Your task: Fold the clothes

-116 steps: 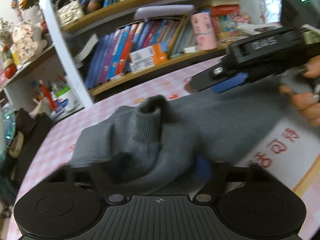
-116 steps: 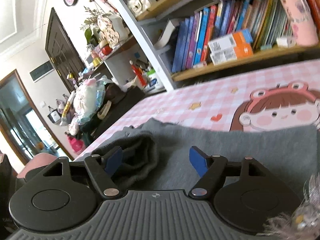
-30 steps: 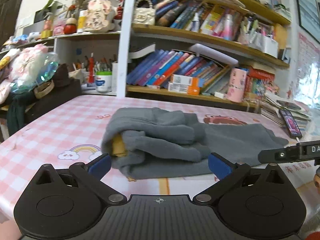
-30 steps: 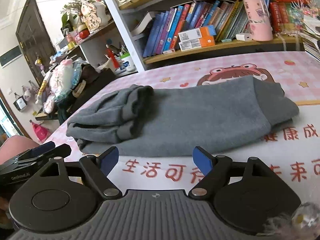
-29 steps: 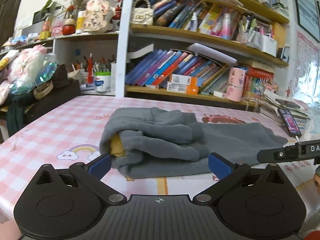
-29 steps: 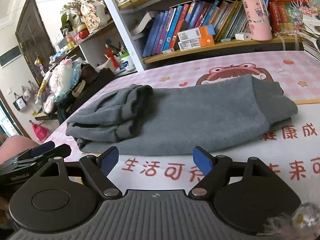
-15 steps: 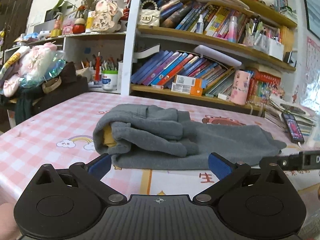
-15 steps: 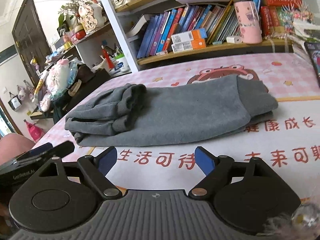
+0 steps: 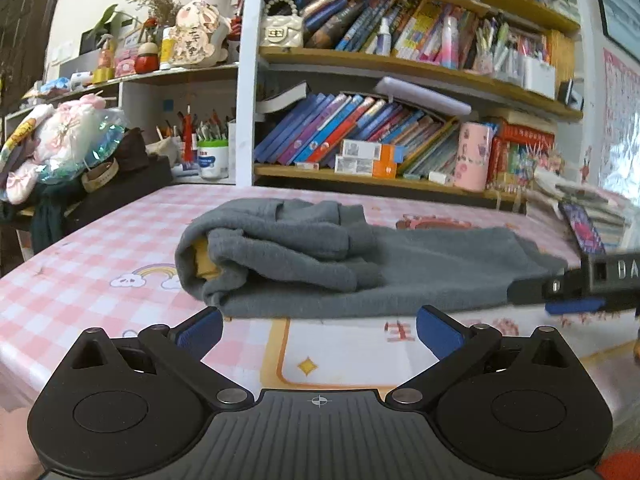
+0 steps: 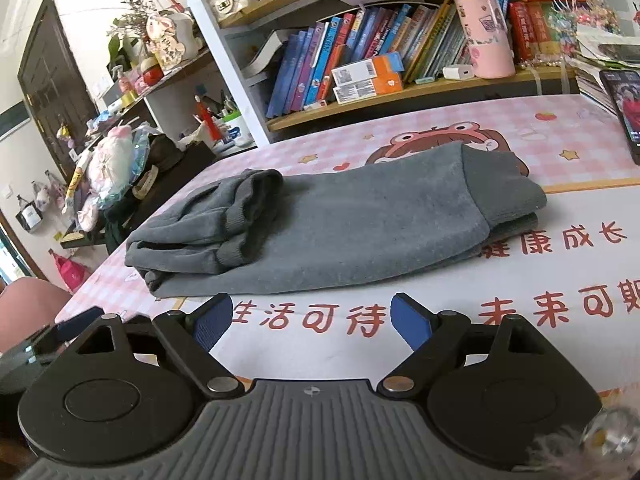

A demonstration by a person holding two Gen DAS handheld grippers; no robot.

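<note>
The grey sweater (image 10: 340,232) lay folded into a long bundle across the middle of the right wrist frame, on the pink checked tablecloth (image 10: 580,152). The right gripper (image 10: 312,320) stood wide open and empty just short of its near edge; the left gripper (image 9: 318,328), low in its own frame, was likewise spread with nothing between the pads. The loosely rolled cuff end at centre left looked likely to slump open if either gripper snagged it, and a phone (image 10: 624,108) at the right edge could be knocked
</note>
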